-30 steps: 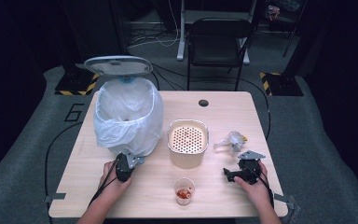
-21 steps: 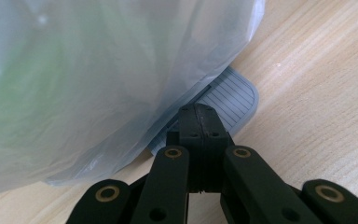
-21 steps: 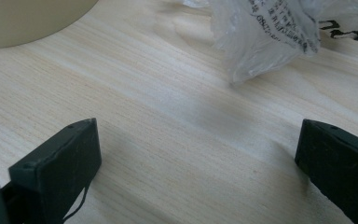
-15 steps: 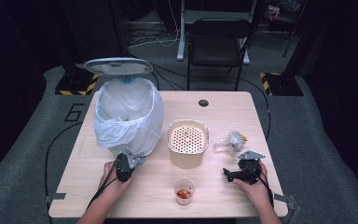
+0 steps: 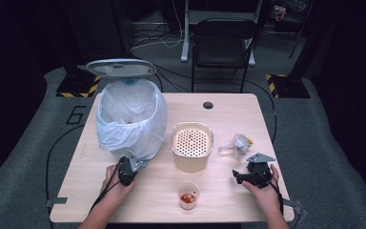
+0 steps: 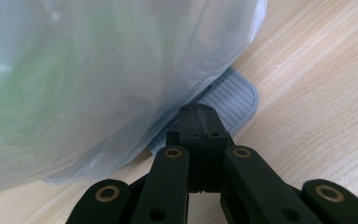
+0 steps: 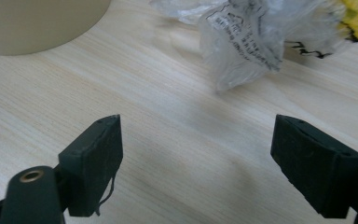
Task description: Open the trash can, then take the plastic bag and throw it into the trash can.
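Note:
A bin lined with a white plastic bag [image 5: 131,119] stands at the table's left, its lid [image 5: 120,67] raised. My left gripper [image 5: 132,164] lies at the bin's foot with its jaws shut and empty [image 6: 196,116]; the tips rest over the bin's grey ribbed pedal [image 6: 230,98], under the bulging bag [image 6: 98,70]. My right gripper [image 5: 237,176] sits near the front right, pointing left. Its jaws have just been closing a little but stand open [image 7: 212,154] over bare wood, with nothing between them. A crumpled clear wrapper [image 7: 261,32] lies just beyond them.
A cream pot with a perforated lid [image 5: 192,145] stands mid-table, and its side [image 7: 37,23] appears in the right gripper view. A small clear cup with red scraps [image 5: 188,194] sits near the front edge. The wrapper [image 5: 238,144] lies right of the pot. A chair [image 5: 224,43] stands behind the table.

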The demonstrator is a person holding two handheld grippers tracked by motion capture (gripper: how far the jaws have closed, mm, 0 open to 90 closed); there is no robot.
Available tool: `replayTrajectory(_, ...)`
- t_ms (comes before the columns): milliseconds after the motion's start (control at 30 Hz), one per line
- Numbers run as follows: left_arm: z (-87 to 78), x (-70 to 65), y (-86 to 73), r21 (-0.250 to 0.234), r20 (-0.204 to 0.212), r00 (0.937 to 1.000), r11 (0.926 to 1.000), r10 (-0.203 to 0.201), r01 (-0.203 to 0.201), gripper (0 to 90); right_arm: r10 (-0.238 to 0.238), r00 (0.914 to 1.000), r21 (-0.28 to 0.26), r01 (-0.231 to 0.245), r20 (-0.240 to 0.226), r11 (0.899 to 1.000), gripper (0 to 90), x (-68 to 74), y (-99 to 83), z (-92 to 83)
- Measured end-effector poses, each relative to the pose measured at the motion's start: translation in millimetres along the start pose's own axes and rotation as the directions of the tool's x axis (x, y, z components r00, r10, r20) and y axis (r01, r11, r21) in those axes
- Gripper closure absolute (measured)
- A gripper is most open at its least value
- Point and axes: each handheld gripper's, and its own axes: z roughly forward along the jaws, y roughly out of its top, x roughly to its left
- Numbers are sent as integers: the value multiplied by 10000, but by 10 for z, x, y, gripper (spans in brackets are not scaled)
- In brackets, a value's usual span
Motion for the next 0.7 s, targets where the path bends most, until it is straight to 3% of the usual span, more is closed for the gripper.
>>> replayTrajectory(67,2,-1,0,-19,-7,10000,10000,-9,9,900,-69,10000,-25,69,16,10000,194,-14,4,-18)
replayTrajectory(167,0,-8,5,38,-51,10000,10000,82,-82,900,157,9999,26,-157,16,9999,283,-57,24,-93)
replayTrajectory(300,0,-9,7,71,-72,9999,9999,119,-118,900,329,9994,-123,-328,90,9994,301,-99,66,-188)
replayTrajectory(400,0,-5,6,50,-25,9999,9999,107,-106,900,282,9995,-299,-277,172,9992,295,-115,107,-232)
replayTrajectory(600,-5,-9,7,107,-43,9999,9998,147,-146,900,365,9988,-310,-355,338,9989,203,-116,225,-243)
replayTrajectory(700,3,-16,1,-23,-141,9998,9999,127,-127,900,427,9978,-383,-408,513,9984,173,-152,352,-255)
